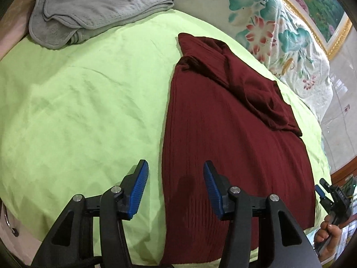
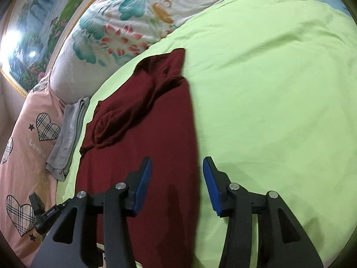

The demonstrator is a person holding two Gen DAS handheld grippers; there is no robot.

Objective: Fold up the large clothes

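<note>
Left hand-held gripper open above maroon garment edge.

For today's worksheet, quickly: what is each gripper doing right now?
Left gripper: open, holding nothing, above the maroon garment.
Right gripper: open, holding nothing, above the same garment's edge.

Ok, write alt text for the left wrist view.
A dark red garment, partly folded into a long strip with a sleeve laid across its top, lies on a lime green sheet. The open left gripper hovers over its near left edge, holding nothing. A folded grey towel lies far left, a floral pillow far right.
</note>
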